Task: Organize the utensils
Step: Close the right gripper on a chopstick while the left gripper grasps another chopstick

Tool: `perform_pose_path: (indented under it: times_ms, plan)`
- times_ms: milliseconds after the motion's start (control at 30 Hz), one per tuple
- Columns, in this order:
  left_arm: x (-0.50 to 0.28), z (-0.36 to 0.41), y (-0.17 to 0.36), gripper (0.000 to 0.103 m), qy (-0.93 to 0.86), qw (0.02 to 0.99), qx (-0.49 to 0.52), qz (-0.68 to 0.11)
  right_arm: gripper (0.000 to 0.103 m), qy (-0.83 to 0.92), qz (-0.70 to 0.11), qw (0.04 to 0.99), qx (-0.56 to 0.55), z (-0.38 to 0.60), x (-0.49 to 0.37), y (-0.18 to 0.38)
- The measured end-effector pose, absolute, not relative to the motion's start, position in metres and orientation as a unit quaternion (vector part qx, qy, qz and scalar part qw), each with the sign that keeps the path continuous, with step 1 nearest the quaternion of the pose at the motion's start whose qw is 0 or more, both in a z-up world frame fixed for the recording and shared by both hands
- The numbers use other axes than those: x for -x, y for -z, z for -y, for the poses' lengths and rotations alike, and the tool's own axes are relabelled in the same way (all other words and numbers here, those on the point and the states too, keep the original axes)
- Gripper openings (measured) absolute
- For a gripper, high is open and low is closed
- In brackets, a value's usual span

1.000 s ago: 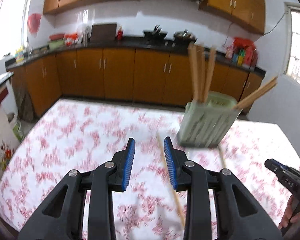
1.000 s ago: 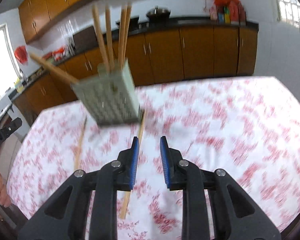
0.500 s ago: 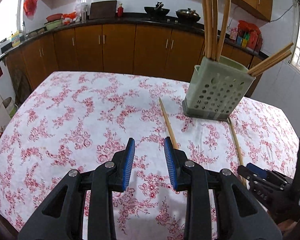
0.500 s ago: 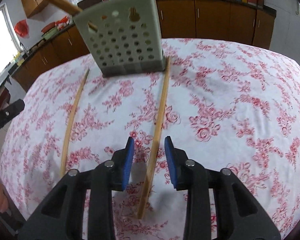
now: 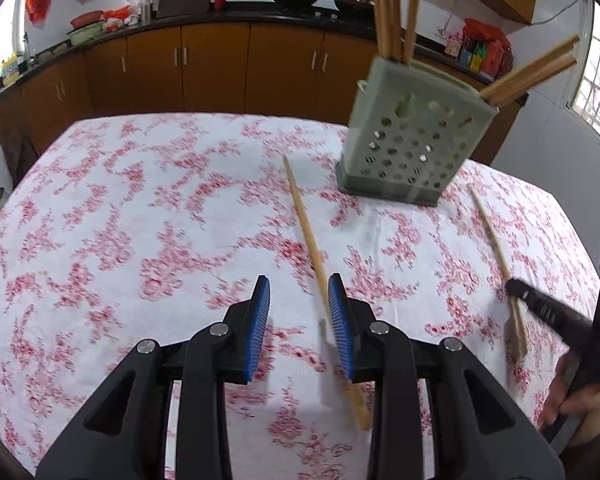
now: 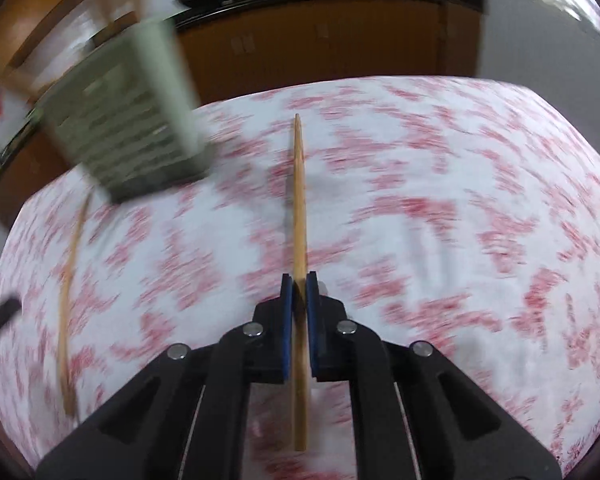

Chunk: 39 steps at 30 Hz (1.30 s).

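A pale green perforated holder (image 5: 408, 152) (image 6: 128, 120) stands on the floral tablecloth with several wooden chopsticks (image 5: 392, 4) in it. One loose chopstick (image 5: 304, 220) lies on the cloth and runs between the jaws of my left gripper (image 5: 299, 280), close to its right pad; the jaws stand apart and do not press it. My right gripper (image 6: 299, 280) is shut on a second chopstick (image 6: 299, 184), which points straight ahead. In the left wrist view that right gripper (image 5: 516, 290) sits at the near end of this chopstick (image 5: 490, 228).
The tablecloth (image 5: 140, 200) covers the whole table, whose far edge faces brown kitchen cabinets (image 5: 220, 68). A person's hand (image 5: 572, 400) holds the right gripper at the lower right. The left gripper's tip (image 6: 0, 312) shows at the left edge of the blurred right wrist view.
Both grippers have come down toward the cloth. The right jaws have shut on the chopstick that lay between them. The left gripper now straddles its chopstick.
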<state>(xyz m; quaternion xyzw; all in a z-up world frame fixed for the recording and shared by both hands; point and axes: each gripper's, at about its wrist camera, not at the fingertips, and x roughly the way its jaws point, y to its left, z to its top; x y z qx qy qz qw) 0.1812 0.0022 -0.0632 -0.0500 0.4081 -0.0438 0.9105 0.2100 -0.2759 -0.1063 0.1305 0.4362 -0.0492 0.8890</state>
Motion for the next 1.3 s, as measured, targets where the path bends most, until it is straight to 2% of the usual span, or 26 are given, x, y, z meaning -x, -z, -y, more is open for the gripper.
perform_pose_path:
  times_ms: [367, 533, 867, 1300]
  plan:
    - [-0.192, 0.024, 0.095, 0.031, 0.035, 0.894, 0.041, -0.445, 0.008, 0.051, -0.436, 0.888, -0.137, 0.292, -0.208, 0.104]
    - [-0.194, 0.028, 0.097, 0.009, 0.017, 0.900, 0.018, -0.436, 0.008, 0.048, -0.435, 0.890, -0.129, 0.286, -0.215, 0.109]
    - [-0.241, -0.015, 0.096, 0.008, 0.025, 0.899, 0.023, -0.437, 0.008, 0.017, -0.433, 0.895, -0.111, 0.274, -0.228, 0.110]
    - [-0.237, -0.017, 0.098, 0.008, 0.040, 0.904, 0.015, -0.425, 0.008, 0.011, -0.419, 0.903, -0.093, 0.267, -0.228, 0.112]
